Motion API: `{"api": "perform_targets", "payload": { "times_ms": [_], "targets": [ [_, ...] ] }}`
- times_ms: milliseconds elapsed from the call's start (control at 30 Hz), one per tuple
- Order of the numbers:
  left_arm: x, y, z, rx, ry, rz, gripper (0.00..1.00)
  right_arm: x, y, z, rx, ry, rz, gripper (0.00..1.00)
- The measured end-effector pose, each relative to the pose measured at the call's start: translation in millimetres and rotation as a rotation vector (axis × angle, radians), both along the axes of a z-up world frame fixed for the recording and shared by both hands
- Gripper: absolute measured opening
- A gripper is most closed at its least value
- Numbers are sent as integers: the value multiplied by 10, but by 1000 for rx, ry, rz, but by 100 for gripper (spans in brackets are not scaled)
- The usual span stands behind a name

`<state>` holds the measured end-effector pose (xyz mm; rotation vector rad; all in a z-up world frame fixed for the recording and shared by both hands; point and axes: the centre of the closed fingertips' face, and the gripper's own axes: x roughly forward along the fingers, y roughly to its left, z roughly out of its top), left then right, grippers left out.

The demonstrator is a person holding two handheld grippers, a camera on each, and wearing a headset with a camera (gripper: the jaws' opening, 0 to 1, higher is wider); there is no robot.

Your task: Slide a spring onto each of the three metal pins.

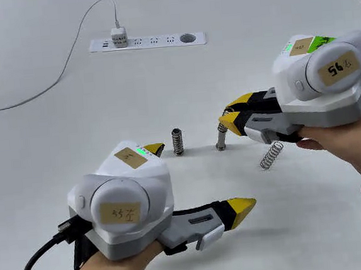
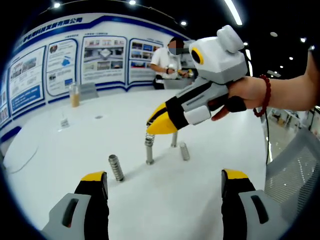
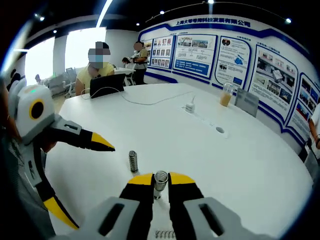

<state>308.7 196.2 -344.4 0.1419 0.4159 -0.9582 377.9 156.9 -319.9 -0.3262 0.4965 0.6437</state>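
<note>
I had the right gripper (image 3: pixel 160 181) clamped on a spring (image 3: pixel 160 176), seated atop a pin (image 1: pixel 220 143) mid-table (image 1: pixel 163 79) so it could slide down. The left gripper (image 2: pixel 164 175) hovered spread wide toward the near edge, keeping clear.

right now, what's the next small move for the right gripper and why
Likely lower the right gripper a little and then open it, so the spring drops down the pin: the jaws pinch it at the pin's top, not seated. The neighbouring pin already carries one.
</note>
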Motion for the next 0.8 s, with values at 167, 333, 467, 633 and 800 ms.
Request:
{"api": "perform_targets", "payload": {
  "times_ms": [167,333,467,633,800],
  "targets": [
    [-4,9,-15,6,6,0,94,9,30,4,-46,-1,10,12],
    [1,8,-10,5,2,0,94,8,48,-35,-74,14,8,12],
    [-2,9,-15,7,3,-3,93,9,40,-62,-78,28,1,12],
    [1,12,-15,8,2,-4,92,15,29,-138,-67,58,-7,12],
    [4,13,-14,10,-7,-7,91,13,22,-209,-71,72,-10,12]
  ]
}}
